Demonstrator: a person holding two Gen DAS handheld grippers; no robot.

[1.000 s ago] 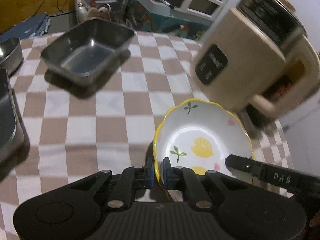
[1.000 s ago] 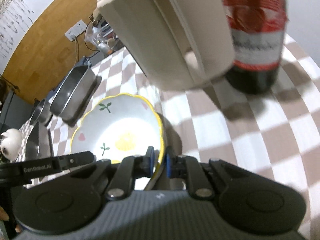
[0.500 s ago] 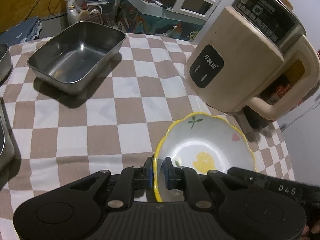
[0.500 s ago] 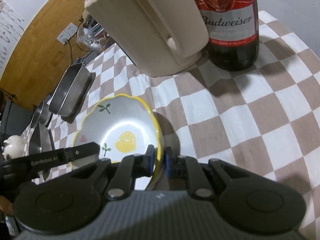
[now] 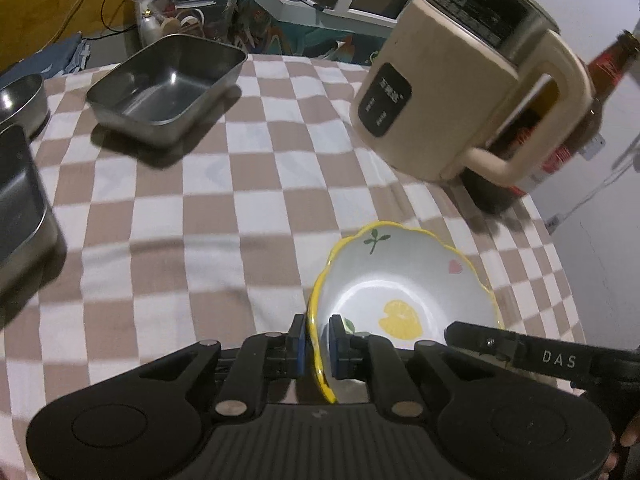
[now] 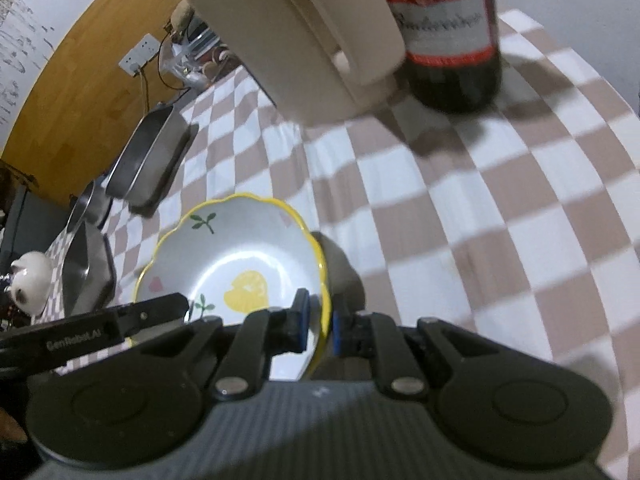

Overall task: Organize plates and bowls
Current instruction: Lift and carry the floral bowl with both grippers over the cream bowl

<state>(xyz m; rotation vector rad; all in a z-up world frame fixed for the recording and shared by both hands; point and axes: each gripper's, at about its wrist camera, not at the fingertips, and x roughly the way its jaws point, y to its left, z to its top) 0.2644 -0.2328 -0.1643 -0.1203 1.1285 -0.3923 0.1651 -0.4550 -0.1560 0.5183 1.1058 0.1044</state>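
Bowl [image 5: 404, 284] shifted back from kettle [image 5: 460, 92]; both hand-held grippers still clamp rim

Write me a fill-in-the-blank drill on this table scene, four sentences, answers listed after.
1. Both the left claw and the right claw are shut on the rim of the same ______.
2. The fruit painted on the bottom of the ceramic bowl is a ______.
3. The tablecloth has a brown and white ______ pattern.
4. The dark bottle behind the beige kettle wears a ______ label.

Missing words: bowl; lemon; checkered; red
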